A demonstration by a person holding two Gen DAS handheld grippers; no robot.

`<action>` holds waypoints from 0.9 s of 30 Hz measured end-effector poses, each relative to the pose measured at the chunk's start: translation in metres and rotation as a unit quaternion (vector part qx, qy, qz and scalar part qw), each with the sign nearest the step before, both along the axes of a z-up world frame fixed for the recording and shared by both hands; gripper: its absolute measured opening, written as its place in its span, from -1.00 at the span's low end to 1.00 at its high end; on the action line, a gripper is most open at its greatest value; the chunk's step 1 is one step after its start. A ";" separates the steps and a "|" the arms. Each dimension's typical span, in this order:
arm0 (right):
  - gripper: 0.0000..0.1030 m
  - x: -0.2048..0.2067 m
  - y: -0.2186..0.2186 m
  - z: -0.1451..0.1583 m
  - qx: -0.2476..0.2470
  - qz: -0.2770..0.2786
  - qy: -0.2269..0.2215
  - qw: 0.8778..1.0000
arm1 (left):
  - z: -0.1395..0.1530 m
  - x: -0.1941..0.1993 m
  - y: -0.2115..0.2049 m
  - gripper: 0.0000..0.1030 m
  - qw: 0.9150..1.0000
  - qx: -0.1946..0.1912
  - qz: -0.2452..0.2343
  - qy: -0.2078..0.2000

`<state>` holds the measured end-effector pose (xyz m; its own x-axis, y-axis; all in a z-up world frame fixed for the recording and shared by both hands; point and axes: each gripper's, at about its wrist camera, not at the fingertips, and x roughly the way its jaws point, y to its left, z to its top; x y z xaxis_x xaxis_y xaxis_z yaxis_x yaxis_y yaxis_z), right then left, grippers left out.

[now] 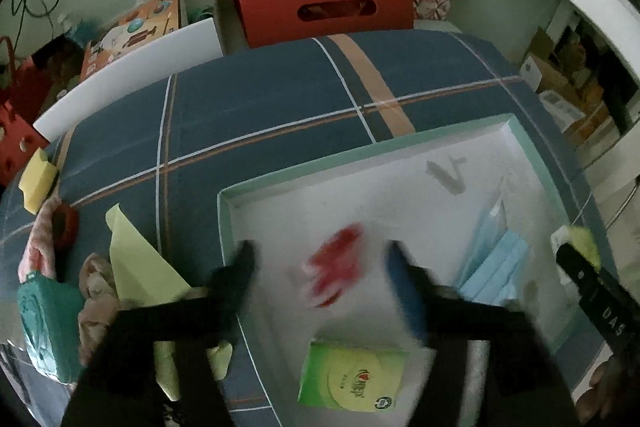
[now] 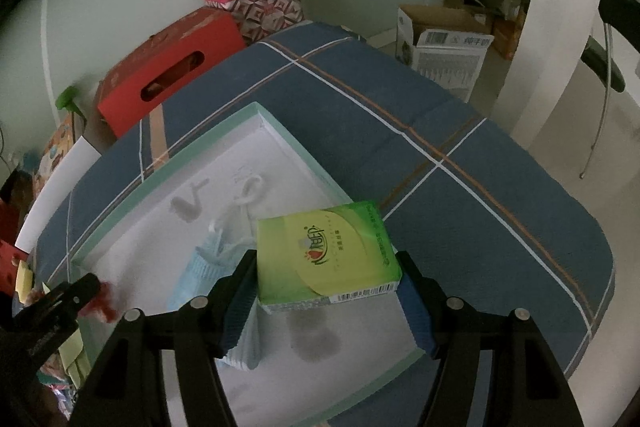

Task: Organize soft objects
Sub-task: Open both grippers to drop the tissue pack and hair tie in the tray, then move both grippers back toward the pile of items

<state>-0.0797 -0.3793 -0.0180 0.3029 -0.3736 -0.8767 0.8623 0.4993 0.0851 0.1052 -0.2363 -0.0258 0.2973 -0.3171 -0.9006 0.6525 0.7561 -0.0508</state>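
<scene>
**Tissue pack held over the tray; red item between the spread left fingers**

Blue plaid cloth covers the counter, with boxes stacked beyond its far edge. A shallow white tray with a mint rim sits on the cloth, holding folded blue face masks along its right side. The right hand-held gripper pinches a green tissue pack by its short ends, so the pack's long axis runs across the fingers, its printed face up, hanging over the tray's right part. The left hand-held gripper is spread wide, and a blurred red soft item lies between its fingertips over the tray floor; contact cannot be told. A second green pack rests at the tray's near edge. Likely next: lowering the held pack straight down, beside the masks. Loose cloths crowd the counter's left edge.
</scene>
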 end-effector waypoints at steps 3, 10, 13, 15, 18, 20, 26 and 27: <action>0.70 0.002 0.003 0.003 0.000 0.009 0.000 1.000 | 0.003 0.005 0.008 0.56 1.000 -0.007 0.017 0.012; 0.98 0.013 0.016 0.007 -0.008 0.038 0.015 0.999 | 0.015 0.006 0.038 0.74 0.998 -0.029 0.053 0.024; 0.98 0.015 0.022 0.013 -0.016 0.042 0.013 0.999 | 0.025 0.005 0.056 0.75 0.997 -0.041 0.063 0.016; 0.99 0.018 0.028 0.018 -0.018 0.048 0.006 0.999 | 0.033 0.006 0.073 0.75 0.996 -0.046 0.076 0.005; 0.99 0.025 0.038 0.023 -0.023 0.067 0.001 0.997 | 0.042 0.010 0.099 0.75 0.994 -0.043 0.104 -0.007; 0.99 0.031 0.045 0.026 -0.024 0.081 -0.003 0.996 | 0.047 0.013 0.117 0.75 0.991 -0.036 0.128 -0.013; 0.99 0.045 0.066 0.034 -0.027 0.112 -0.017 0.993 | 0.052 0.015 0.177 0.75 0.981 -0.035 0.188 -0.028; 0.99 0.047 0.071 0.036 -0.029 0.117 -0.017 0.993 | 0.051 0.014 0.184 0.75 0.980 -0.033 0.195 -0.029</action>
